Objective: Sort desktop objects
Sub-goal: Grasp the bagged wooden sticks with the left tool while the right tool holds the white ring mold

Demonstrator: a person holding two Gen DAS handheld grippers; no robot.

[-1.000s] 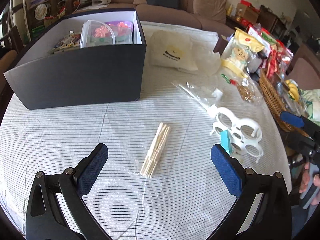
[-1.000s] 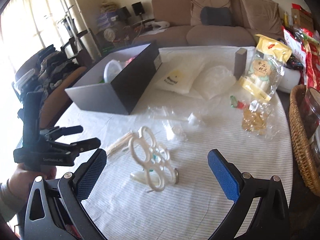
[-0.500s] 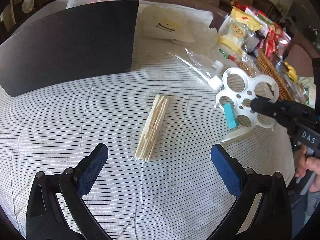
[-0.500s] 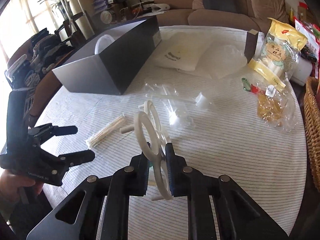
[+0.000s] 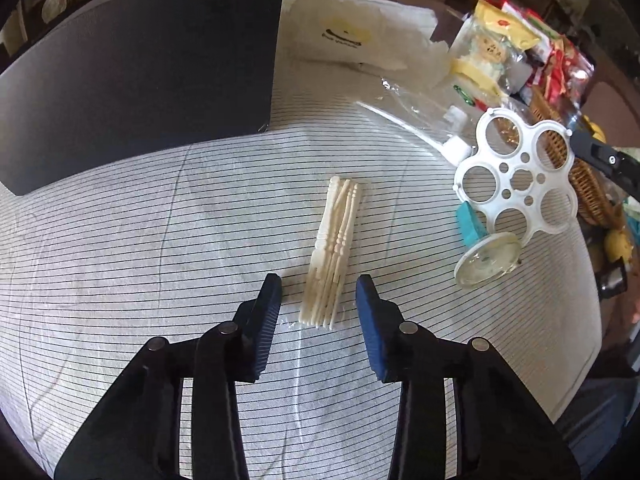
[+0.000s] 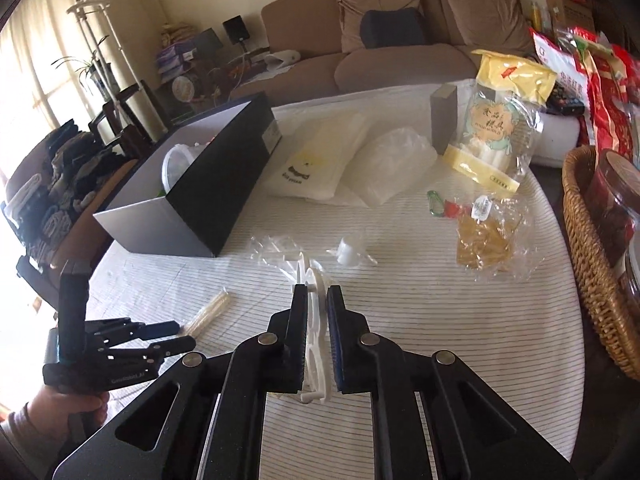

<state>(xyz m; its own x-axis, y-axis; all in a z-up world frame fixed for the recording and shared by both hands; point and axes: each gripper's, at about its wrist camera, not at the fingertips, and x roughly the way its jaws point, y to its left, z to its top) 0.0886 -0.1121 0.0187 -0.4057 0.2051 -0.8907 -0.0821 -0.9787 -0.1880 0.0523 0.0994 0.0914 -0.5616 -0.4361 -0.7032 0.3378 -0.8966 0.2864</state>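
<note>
A cream bundle of sticks in a clear sleeve [image 5: 333, 252] lies on the striped tablecloth. My left gripper [image 5: 319, 294] is low over the cloth, its blue pads partly closed either side of the bundle's near end, with a gap to it on each side. It also shows in the right wrist view [image 6: 172, 334] beside the bundle [image 6: 208, 314]. My right gripper [image 6: 317, 300] is shut on a white plastic ring holder [image 6: 316, 344], lifted off the table. The holder [image 5: 516, 176] shows face-on in the left wrist view, with a teal piece [image 5: 469, 222] and a clear round base [image 5: 486, 260] hanging below it.
A black open box [image 6: 208, 188] with a clear tub inside stands at the back left. White bags [image 6: 320, 156], a snack packet [image 6: 496, 128], a clear bag of yellow pieces [image 6: 486, 240] and a small white cap [image 6: 347, 254] lie behind. A wicker basket [image 6: 588, 256] stands at the right edge.
My left gripper has dropped forward to the stick bundle and narrowed its jaws around it. My right gripper, shut on the ring holder, has lifted it higher off the table.
</note>
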